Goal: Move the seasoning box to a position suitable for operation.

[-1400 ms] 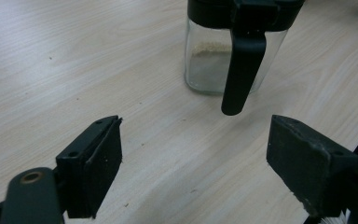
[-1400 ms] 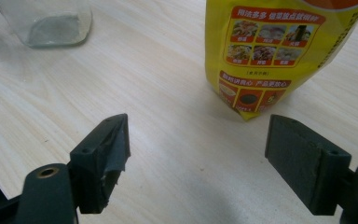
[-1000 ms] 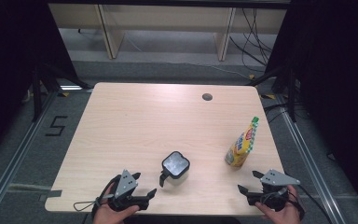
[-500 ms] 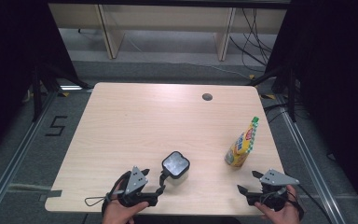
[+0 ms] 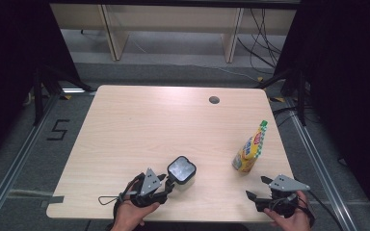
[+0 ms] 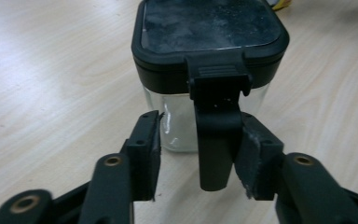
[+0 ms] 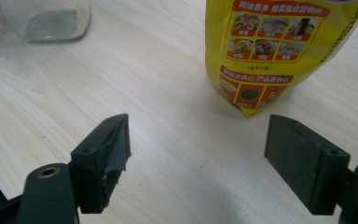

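A clear square jar (image 5: 181,169) with a black lid (image 6: 209,28) stands near the table's front edge. Its black handle (image 6: 214,140) hangs down the near side. My left gripper (image 5: 169,180) (image 6: 200,144) has its jaws on either side of that handle and has just been closing. One pad (image 6: 254,154) lies against the handle; the other pad (image 6: 147,144) stands a gap away. A yellow pouch (image 5: 249,150) (image 7: 270,46) with a green cap stands upright at the right. My right gripper (image 5: 256,187) (image 7: 198,154) rests open just in front of it, nothing between its jaws.
The light wooden table (image 5: 149,125) has a round cable hole (image 5: 214,100) near its far edge. Dark stands and cables surround the table on the floor. The jar's base (image 7: 51,16) appears at the upper left of the right gripper view.
My left gripper has slid right along the front edge up to the jar, and its jaws have narrowed around the handle. The right gripper, jar and pouch have stayed put.
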The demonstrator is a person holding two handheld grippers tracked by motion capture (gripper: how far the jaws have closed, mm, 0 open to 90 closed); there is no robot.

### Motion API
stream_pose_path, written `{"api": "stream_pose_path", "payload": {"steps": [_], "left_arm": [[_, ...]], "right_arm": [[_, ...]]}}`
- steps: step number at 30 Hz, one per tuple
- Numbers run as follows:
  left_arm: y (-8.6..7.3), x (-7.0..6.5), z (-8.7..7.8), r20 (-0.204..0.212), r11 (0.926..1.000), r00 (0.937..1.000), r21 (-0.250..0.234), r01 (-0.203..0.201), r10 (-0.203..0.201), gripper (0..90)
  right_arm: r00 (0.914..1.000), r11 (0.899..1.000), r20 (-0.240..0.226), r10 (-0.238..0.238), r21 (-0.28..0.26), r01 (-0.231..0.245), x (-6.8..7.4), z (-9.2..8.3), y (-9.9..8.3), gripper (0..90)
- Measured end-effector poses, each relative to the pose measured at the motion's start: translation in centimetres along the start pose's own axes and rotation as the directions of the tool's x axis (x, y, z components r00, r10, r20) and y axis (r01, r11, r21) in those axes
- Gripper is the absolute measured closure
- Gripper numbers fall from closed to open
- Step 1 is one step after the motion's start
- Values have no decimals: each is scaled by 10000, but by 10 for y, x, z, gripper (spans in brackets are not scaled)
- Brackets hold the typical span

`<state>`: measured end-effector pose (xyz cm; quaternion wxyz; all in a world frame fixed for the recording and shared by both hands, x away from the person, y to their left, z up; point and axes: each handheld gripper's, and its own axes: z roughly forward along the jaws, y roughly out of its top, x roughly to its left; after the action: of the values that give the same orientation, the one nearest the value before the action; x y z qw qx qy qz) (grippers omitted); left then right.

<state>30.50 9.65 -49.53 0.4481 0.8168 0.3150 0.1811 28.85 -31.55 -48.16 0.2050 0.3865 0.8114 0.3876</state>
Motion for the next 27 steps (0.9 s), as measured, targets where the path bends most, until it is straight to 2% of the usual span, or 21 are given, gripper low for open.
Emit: {"api": "stream_pose_path", "payload": {"steps": [1, 2, 6, 7, 9, 10, 12, 13, 14, 15, 16, 17, 18, 19, 20, 21, 23, 24, 25, 26, 27], "left_arm": [[0, 0, 0, -68, 9999, 9999, -68, -114, 114, 576], [0, 1, -1, 0, 9998, 9998, -2, -220, 220, 599], [1, 5, -4, -108, 9974, 9977, 273, -667, 671, 618], [2, 9, -5, -221, 9962, 9962, 239, -842, 847, 618], [1, 15, -6, -242, 9977, 9977, 274, -622, 628, 622], [1, 20, -6, -224, 9962, 9964, 338, -807, 815, 624], [0, 28, -6, -312, 9982, 9980, 272, -541, 549, 633], [0, 29, -6, -256, 9994, 9993, 214, -276, 281, 631], [0, 33, -5, -113, 9995, 9996, 175, -250, 252, 633], [-1, 36, -4, 90, 9997, 9996, 67, -251, 250, 655], [-1, 36, -3, 136, 9998, 9997, 98, -182, 181, 691], [-1, 37, -2, 139, 9990, 9990, 142, -423, 421, 712], [-1, 37, -1, 114, 9994, 9994, 141, -324, 323, 719], [0, 38, -2, 65, 9978, 9982, 257, -606, 604, 719], [0, 38, -1, 158, 9975, 9975, 180, -685, 682, 721], [0, 38, -1, 217, 9981, 9981, 165, -586, 582, 723], [0, 37, 0, 348, 9984, 9977, 9, -574, 573, 724], [0, 35, 1, 504, 9993, 9980, -68, -376, 379, 725], [2, 34, 1, 531, 9988, 9975, -112, -467, 472, 725], [3, 33, 1, 367, 9975, 9971, -254, -653, 662, 726], [4, 31, 1, 592, 9984, 9967, -154, -543, 551, 726]], "right_arm": [[10000, 10000, 13, -30, 51, 30, 0, 0, 0, 234], [9997, 9996, -78, 228, 190, -226, 2, -1, 0, 234], [9998, 9999, -70, -160, 18, 160, 0, 1, 0, 234], [9999, 9999, -120, -16, 140, 17, 1, 0, 0, 233], [9998, 9999, -156, 81, 115, -79, 1, 0, 0, 234], [10000, 10000, -81, -29, 11, 29, 0, 0, 0, 234], [9998, 9998, -119, -189, 42, 189, -1, 1, 0, 234], [9999, 9999, -98, -78, 78, 79, 1, 0, 0, 236], [9999, 9999, -89, -126, 33, 126, 1, 0, 0, 237], [9996, 9996, -88, 266, 105, -265, 4, -1, 0, 237], [9999, 9999, -101, -127, -9, 127, 1, 0, 1, 237], [9998, 9999, -112, -165, 20, 165, 1, 0, 0, 237], [9999, 10000, -143, -91, 29, 92, 2, 1, 0, 238], [9999, 10000, -143, -91, 29, 92, 2, 1, 0, 238], [9999, 10000, -154, 65, 27, -65, 3, 0, 0, 238], [9997, 9998, -183, 172, 92, -170, 3, 0, 0, 238], [9998, 9999, -174, -137, 31, 138, 2, 1, 0, 239], [9996, 9998, -203, -180, 22, 181, 1, 1, 0, 239], [9996, 9998, -211, -184, 3, 184, 1, 1, 1, 239], [9997, 9999, -199, -110, 14, 110, 2, 1, 1, 239], [9997, 9999, -201, -120, 19, 121, 2, 2, 1, 239]]}}
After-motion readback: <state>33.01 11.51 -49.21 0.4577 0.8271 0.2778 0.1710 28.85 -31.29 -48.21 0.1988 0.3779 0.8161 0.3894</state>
